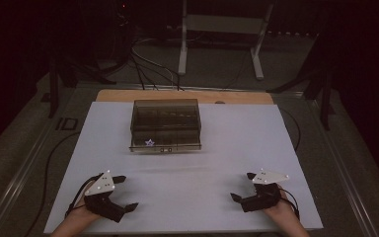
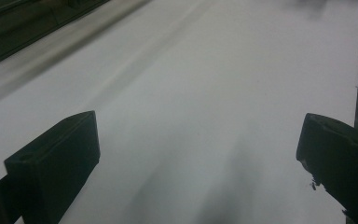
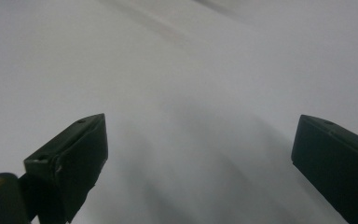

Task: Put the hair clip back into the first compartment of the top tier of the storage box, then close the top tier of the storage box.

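So nothing's really underway at this point. Both grippers sit near the person's edge of the white table top (image 1: 187, 207), well apart from each other and well apart from the only thing worth reaching for: a smoky translucent plastic drawer box (image 1: 166, 124) that stands near the far middle of the sheet.

The left gripper (image 1: 120, 193) has its jaws spread wide with nothing between them, and its own camera backs that up, just bare white surface between the two black jaws (the dark edge of the box creeps into the top left corner of that view). The right gripper (image 1: 243, 186) is the same story: jaws wide apart, empty, pointing inward across the table, and its own view has only blurry white sheet past the jaws.

About the box: it looks like a small two-tier drawer unit, and the bottom drawer front (image 1: 166, 146) seems to stick out a touch toward the person, though it's dim enough that it's hard to say if it's actually pulled open or just the lip of the base. There's a little purple star sticker (image 1: 149, 142) on that front edge. Contents can't be made out through the tinted plastic.

Progress-wise this reads as the starting line. No contact made, nothing gripped, box untouched as far as one can judge. Everything's still left: reach forward, get a hold of the box or its drawer, and do whatever handling follows.
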